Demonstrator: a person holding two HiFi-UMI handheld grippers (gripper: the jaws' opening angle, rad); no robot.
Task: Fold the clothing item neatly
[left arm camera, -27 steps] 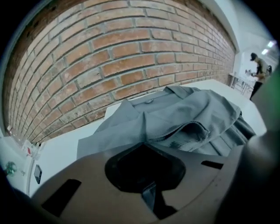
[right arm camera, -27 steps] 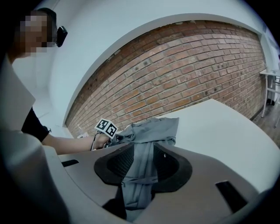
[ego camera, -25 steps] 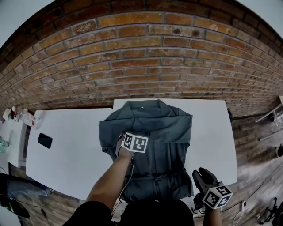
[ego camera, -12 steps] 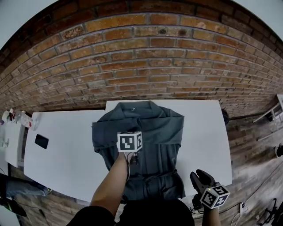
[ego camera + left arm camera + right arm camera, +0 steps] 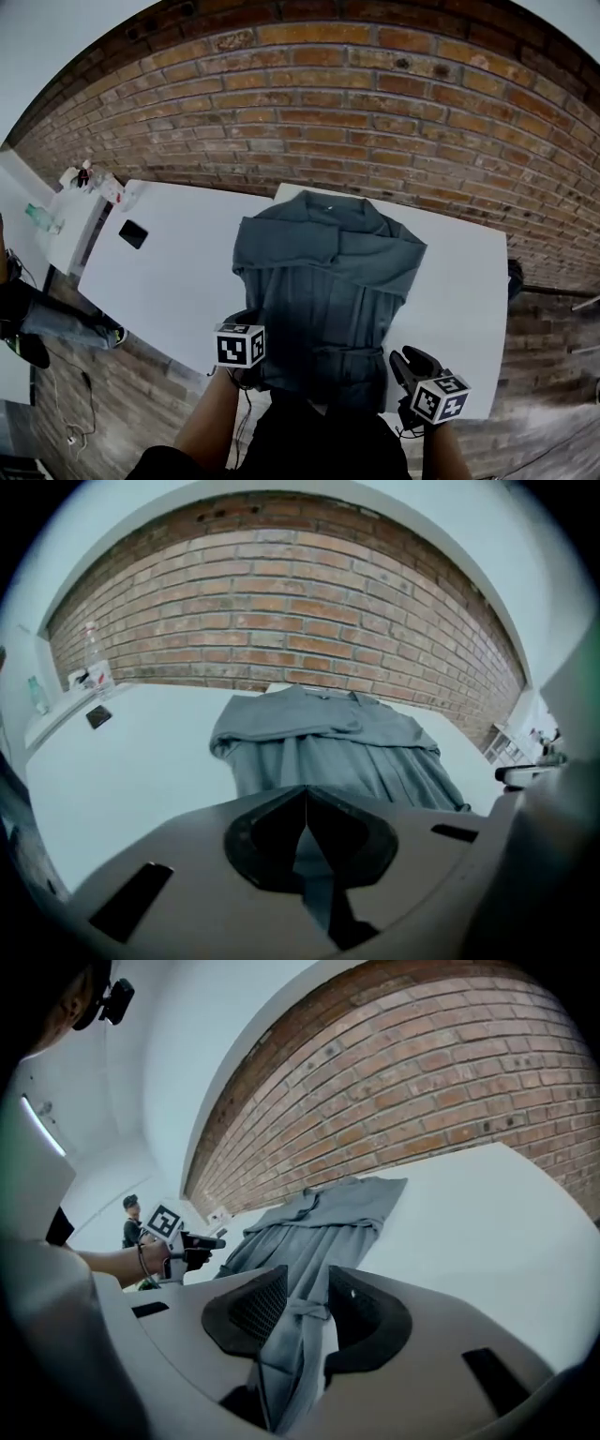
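Garment point(image 5: 328, 272) lies on the worktop point(image 5: 178, 272); left gripper point(image 5: 305, 803) jaws shut tight on its near hem, right gripper point(image 5: 307, 1302) jaws half-closed on a bunch. We'd lift both evenly, keeping it taut.

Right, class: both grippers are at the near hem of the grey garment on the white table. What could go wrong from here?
The right gripper has the hem of the garment bunched between its jaws, while the left gripper pinches a thin edge; lifting may give a skewed fold. The sleeves lie folded across the chest, so carrying the hem up could shake them open. The hem looks close to the table edge and might slide off.
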